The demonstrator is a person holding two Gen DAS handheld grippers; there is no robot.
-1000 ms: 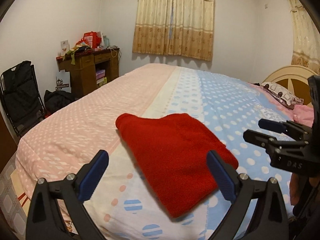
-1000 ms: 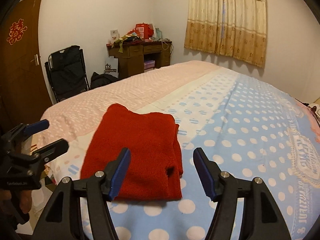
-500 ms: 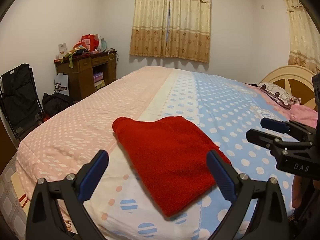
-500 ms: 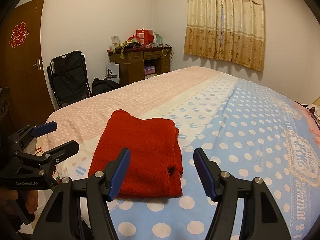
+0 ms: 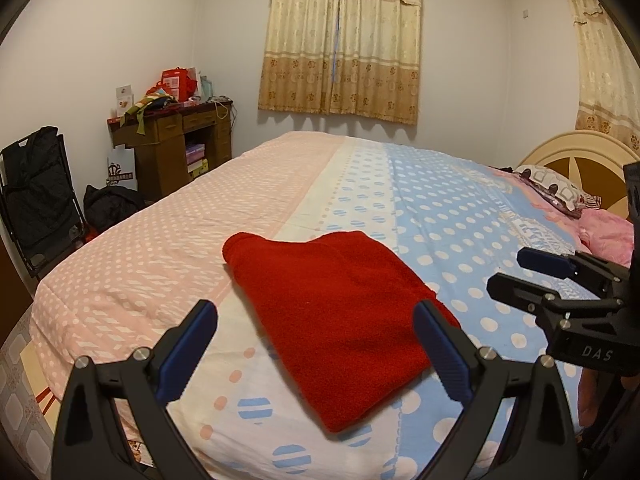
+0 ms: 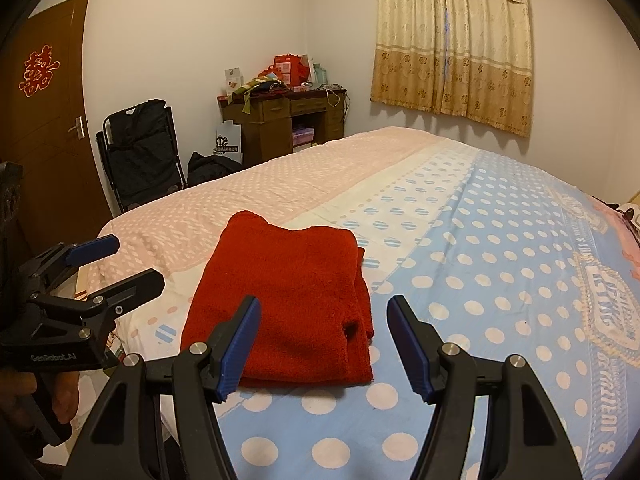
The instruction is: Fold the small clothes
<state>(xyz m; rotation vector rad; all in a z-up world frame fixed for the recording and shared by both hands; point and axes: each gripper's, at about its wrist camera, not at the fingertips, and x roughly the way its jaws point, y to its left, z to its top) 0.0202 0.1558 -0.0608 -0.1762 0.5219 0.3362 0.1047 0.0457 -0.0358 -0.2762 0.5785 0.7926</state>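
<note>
A red knitted garment [image 5: 332, 304] [image 6: 288, 296] lies folded into a thick rectangle near the foot edge of the bed [image 5: 280, 184]. My left gripper [image 5: 316, 344] hovers above its near end, open, nothing between the blue pads. My right gripper [image 6: 324, 344] hangs over the garment's near right corner, open and empty too. Each gripper shows in the other's view: the right gripper [image 5: 520, 272] at the right edge, the left gripper [image 6: 116, 260] at the left, held by a hand [image 6: 60, 396].
The bed cover [image 6: 480, 264] is pink, white and blue with dots. A pillow [image 5: 552, 188] and headboard [image 5: 576, 152] lie far right. Beyond the bed stand a cluttered wooden desk [image 6: 280, 120], a black folding chair [image 6: 140, 156], a door [image 6: 44, 120] and curtains [image 5: 340, 40].
Both views have pulled back and tilted up slightly, so the garment sits a little lower and farther from the fingers. The garment itself has not moved; both grippers stay open.
</note>
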